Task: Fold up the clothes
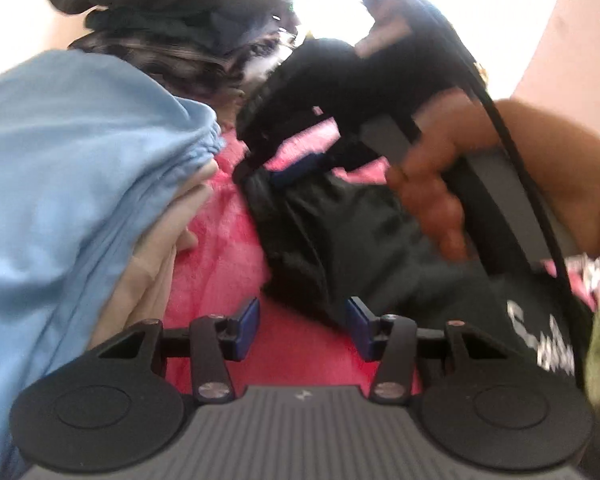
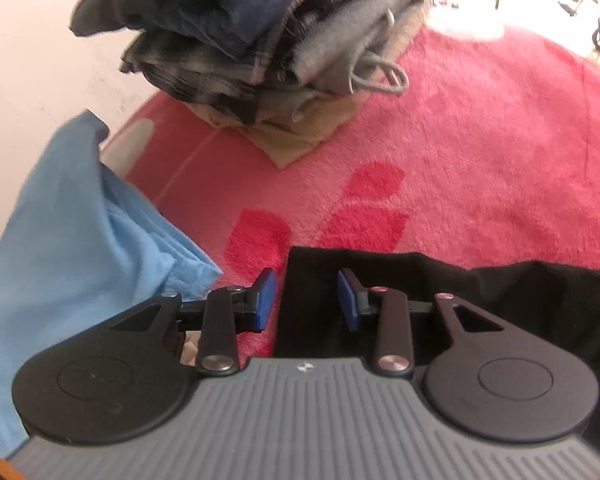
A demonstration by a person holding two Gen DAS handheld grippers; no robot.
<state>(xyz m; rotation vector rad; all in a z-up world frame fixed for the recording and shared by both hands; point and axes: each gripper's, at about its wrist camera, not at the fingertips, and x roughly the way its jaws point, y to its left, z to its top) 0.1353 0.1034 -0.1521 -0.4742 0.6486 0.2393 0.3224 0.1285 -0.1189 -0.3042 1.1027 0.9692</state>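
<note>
- left gripper (image 1: 303, 330) jaws apart, blue pads clamp nothing; only pink fleece blanket (image 1: 220, 256) and the edge of the black printed T-shirt (image 1: 364, 248) lie between and past them
- right gripper (image 2: 307, 300) also parted, nothing pinched; the black shirt's (image 2: 480, 292) folded edge sits under and between its fingers on the pink blanket (image 2: 480, 140)
- in the left wrist view a person's hand (image 1: 480, 176) holds the right gripper's (image 1: 260, 160) handle above the black shirt, white lettering showing on the fabric at the right
- light blue cotton garment (image 2: 80, 240) bunched at the left, just beside the left finger
- stack of folded dark, plaid and grey clothes (image 2: 260, 40) sits further back on the blanket, by the pale wall (image 2: 28, 60)
</note>
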